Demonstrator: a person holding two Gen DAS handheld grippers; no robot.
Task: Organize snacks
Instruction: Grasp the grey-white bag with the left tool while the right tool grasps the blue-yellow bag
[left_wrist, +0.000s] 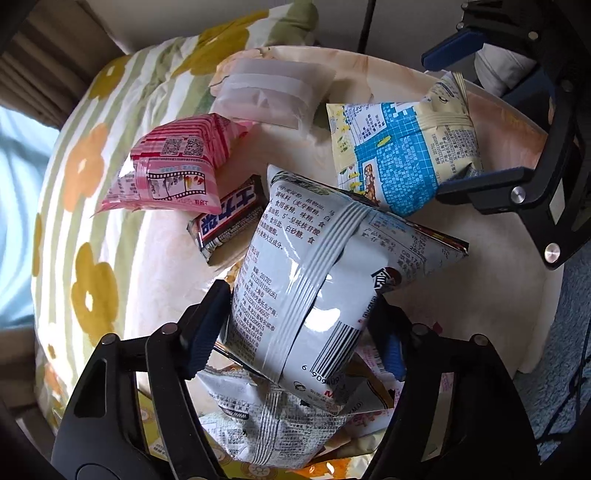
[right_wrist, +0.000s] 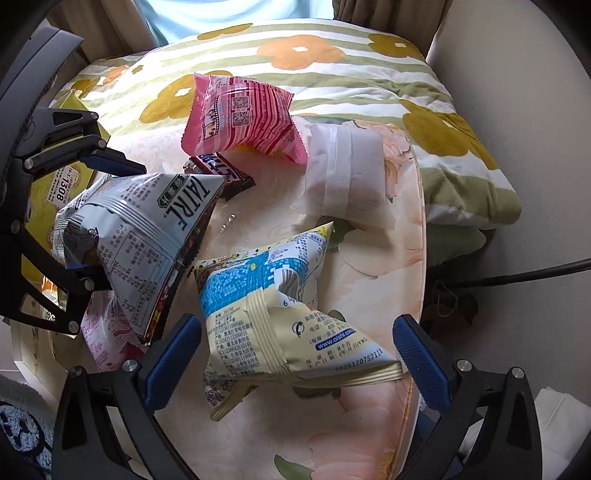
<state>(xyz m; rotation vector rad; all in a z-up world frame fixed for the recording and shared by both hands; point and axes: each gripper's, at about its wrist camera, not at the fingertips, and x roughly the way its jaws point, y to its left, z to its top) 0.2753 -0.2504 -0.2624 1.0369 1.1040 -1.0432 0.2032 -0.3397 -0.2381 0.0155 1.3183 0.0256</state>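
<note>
Already clamped by left gripper (left_wrist: 299, 339): grey bag (left_wrist: 314, 280), pinched across its lower half, long axis slanting up and away toward candy bar (left_wrist: 229, 221). No earlier frame to compare. Probably the pick step, lift still to come. Right gripper (right_wrist: 295, 354) wide, straddling cream-and-blue bag (right_wrist: 273, 310) without pressing; bag's long axis lay crosswise between the pads, sealed end nearer the right-hand pad. Judged the closer match: right gripper for cream-and-blue bag, just beyond the grey bag. Pink bag (right_wrist: 240, 118) beyond the candy bar, white pouch (right_wrist: 347, 170) beside the pink bag, both well apart from either gripper. All lying on cushioned surface (right_wrist: 369, 406) next to flowered blanket (right_wrist: 332, 62).
</note>
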